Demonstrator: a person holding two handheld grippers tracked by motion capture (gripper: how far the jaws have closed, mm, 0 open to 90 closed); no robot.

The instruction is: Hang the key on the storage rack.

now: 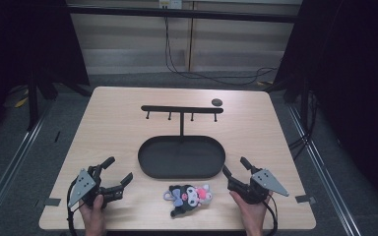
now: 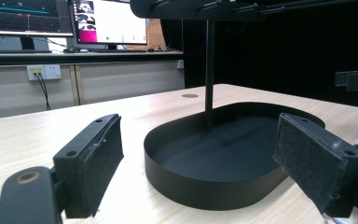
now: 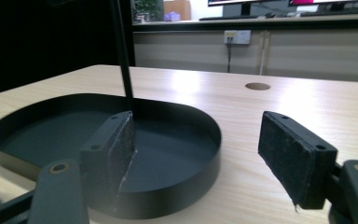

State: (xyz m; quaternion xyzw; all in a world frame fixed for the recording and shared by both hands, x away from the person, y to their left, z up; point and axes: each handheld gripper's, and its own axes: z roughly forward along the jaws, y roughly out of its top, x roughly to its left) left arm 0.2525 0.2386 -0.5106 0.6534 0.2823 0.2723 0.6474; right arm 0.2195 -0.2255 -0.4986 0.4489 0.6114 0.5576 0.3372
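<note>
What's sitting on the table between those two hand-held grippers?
A small plush toy lies on the table between the left gripper and right gripper, in the high view.

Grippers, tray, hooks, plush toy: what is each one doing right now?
left gripper: open, holding nothing.
right gripper: open, holding nothing.
black tray: empty, flat on the table.
hook stand: upright, nothing hanging on its hooks.
plush toy: lying on the table between the grippers, untouched.

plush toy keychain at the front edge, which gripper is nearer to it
Right. The right gripper sits just right of the black, white and pink plush toy keychain, fingers open. The left gripper is farther off on the toy's left, also open.
</note>
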